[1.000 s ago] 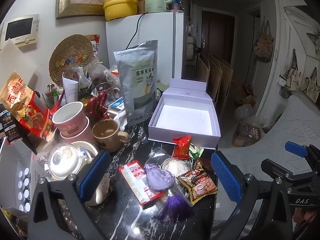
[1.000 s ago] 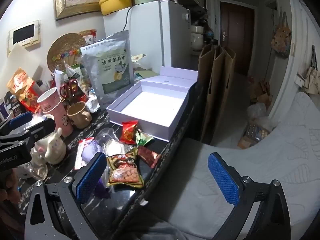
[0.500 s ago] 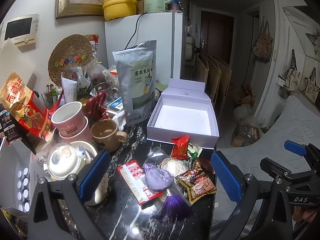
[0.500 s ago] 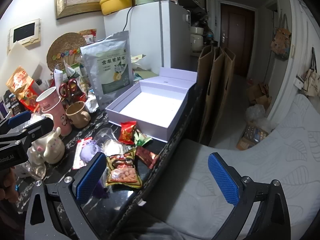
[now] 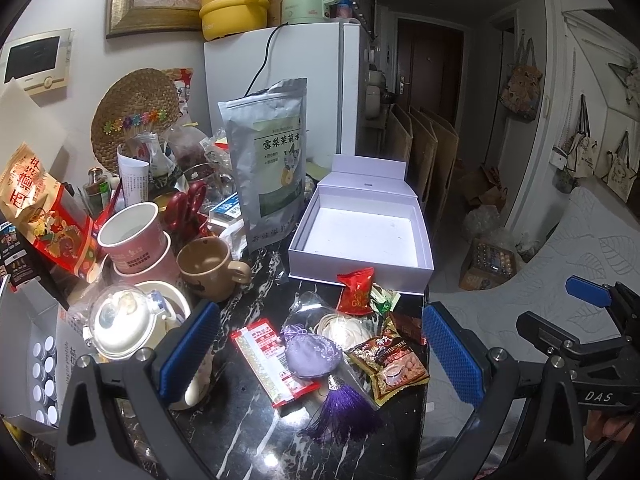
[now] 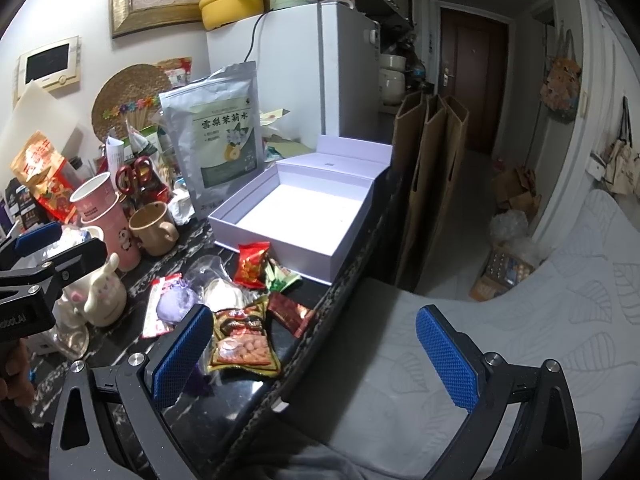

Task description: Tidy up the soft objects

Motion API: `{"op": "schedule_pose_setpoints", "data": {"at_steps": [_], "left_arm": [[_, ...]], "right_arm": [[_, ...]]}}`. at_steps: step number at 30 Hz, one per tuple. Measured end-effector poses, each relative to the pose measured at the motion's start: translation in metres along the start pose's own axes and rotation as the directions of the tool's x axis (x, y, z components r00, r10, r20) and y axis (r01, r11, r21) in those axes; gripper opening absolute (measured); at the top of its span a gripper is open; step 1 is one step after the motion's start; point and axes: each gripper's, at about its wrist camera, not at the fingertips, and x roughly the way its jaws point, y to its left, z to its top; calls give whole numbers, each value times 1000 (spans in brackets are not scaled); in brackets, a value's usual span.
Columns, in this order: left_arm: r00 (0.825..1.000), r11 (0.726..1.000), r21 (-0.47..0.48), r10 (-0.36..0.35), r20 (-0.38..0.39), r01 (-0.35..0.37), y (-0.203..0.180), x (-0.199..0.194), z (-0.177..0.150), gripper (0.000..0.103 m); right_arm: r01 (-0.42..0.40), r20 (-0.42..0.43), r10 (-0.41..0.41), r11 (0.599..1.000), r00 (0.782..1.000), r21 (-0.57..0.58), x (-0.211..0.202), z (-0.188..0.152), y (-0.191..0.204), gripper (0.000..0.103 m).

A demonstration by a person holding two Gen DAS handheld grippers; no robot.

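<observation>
On the dark counter [image 5: 248, 432], an empty white box [image 5: 362, 236] beside snack packets [image 5: 390, 364]; both hand-held grippers spread.

Both views are bent by strong fisheye curvature, with black vignetting at the corners. The white box [image 5: 362, 228] floor is lit brightly from above, almost blown out. Glare is seen on the black marble counter [image 5: 248, 432] in front of it. The doorway [image 6: 476, 84] behind the box is left dim.

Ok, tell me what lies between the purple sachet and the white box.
In the left wrist view, a clear bag of white coiled cord and a red snack packet lie between the purple sachet and the white box.
</observation>
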Motion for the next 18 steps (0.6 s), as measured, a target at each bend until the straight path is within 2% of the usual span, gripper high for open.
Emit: {"op": "schedule_pose_setpoints", "data": {"at_steps": [18], "left_arm": [[1000, 1000, 0, -7, -3, 7, -3, 0, -1, 103]], "right_arm": [[1, 1, -1, 1000, 1000, -3, -1, 2, -1, 103]]}}
